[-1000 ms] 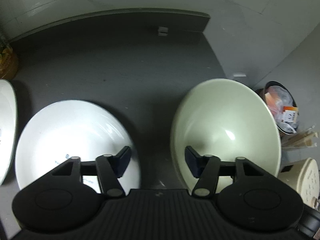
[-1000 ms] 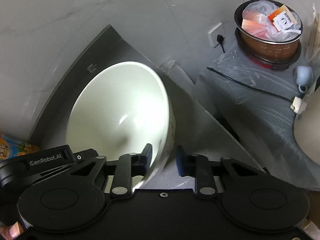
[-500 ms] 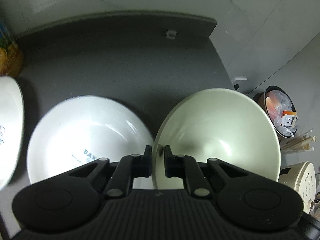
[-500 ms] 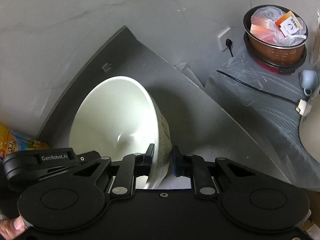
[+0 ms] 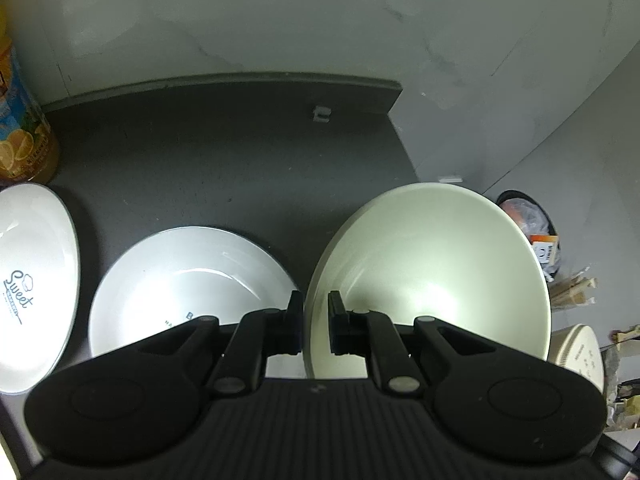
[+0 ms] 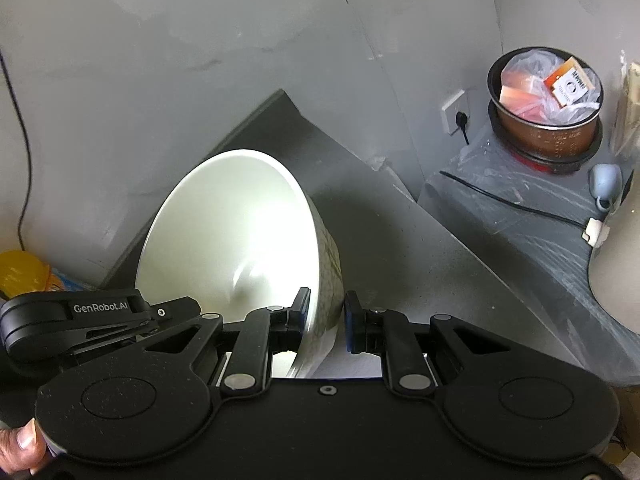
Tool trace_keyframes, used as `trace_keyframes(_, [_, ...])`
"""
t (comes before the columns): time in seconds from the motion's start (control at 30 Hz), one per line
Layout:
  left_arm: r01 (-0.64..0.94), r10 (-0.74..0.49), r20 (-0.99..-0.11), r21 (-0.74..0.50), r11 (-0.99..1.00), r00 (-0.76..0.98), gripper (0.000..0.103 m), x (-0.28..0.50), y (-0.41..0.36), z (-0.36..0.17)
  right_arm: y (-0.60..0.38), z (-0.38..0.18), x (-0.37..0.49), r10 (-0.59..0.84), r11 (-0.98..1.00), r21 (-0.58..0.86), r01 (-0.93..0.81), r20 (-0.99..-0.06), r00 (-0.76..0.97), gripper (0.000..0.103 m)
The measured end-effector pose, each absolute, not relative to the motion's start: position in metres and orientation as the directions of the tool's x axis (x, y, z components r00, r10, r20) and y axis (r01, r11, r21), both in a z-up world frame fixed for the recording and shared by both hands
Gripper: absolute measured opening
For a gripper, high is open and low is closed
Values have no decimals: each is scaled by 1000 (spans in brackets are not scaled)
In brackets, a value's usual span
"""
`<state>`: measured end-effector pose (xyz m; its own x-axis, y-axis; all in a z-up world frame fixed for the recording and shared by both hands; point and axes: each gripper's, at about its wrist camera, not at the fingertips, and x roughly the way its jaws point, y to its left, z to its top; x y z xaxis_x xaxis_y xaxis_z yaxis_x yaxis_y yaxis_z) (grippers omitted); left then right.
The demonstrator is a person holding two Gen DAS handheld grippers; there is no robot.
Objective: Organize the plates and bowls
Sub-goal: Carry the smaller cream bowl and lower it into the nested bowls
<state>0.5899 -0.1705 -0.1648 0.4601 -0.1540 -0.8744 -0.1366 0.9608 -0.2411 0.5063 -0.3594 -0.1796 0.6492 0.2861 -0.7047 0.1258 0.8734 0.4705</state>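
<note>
A pale cream bowl (image 5: 432, 276) is held above the dark counter (image 5: 224, 160). My left gripper (image 5: 314, 326) is shut on its left rim, one finger inside and one outside. My right gripper (image 6: 325, 326) is shut on the same bowl (image 6: 232, 240) at its right rim, with the wall between the pads. A white plate (image 5: 180, 288) with dark lettering lies flat on the counter to the left of the bowl. Another white dish (image 5: 32, 280) reading "Sweet" lies at the far left edge.
An orange drink bottle (image 5: 20, 128) stands at the counter's back left. A grey wall runs behind. Right of the counter, lower down, a pot with plastic bags (image 6: 546, 108) stands beside a socket (image 6: 454, 112), a cable and a blue mug (image 6: 606, 184).
My left gripper closed from open onto the bowl's left rim. My right gripper tightened on the right rim. The bowl has risen off the counter, and both views now sit higher.
</note>
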Motion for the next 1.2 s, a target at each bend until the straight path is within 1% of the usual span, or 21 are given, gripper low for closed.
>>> trace_keyframes(0.27, [-91,-192,-853,-268,959,485,11,565,-167,-142,-356,-168,477,270,861,487,144,-680,682,17])
trace_keyframes(0.37, [-76,-187,-855,-254,964,483,11,553,-165,-139,-352,-165,463,269,858,492,146,-673,689,17])
trace_keyframes(0.5, [-87,-198,-851,-272,958,486,11,535,-159,-133,-348,-162,442,251,863,478,162,-685,684,17])
trace_keyframes(0.57, [-116,-186,-867,-268,956,463,11,523,-160,-133,-346,-162,433,235,869,465,170,-689,685,17])
trace_keyframes(0.67, [-42,-192,-868,-237,971,457,11,509,-167,-126,-347,-164,421,226,870,459,182,-698,680,17])
trace_keyframes(0.73, [-16,-229,-860,-265,964,457,11,503,-165,-123,-346,-163,414,229,875,453,172,-699,677,17])
trace_keyframes(0.83, [38,-260,-856,-272,961,448,11,497,-158,-120,-342,-160,404,239,877,453,160,-700,672,17])
trace_keyframes(0.97, [76,-300,-843,-298,951,446,11,485,-135,-120,-331,-159,393,237,886,439,151,-707,666,17])
trace_keyframes(1.1, [62,-313,-848,-318,946,429,11,474,-115,-130,-323,-165,381,241,886,437,153,-718,653,17])
trace_keyframes(1.2, [69,-311,-862,-311,948,400,11,464,-107,-138,-318,-169,374,241,891,428,152,-729,641,17])
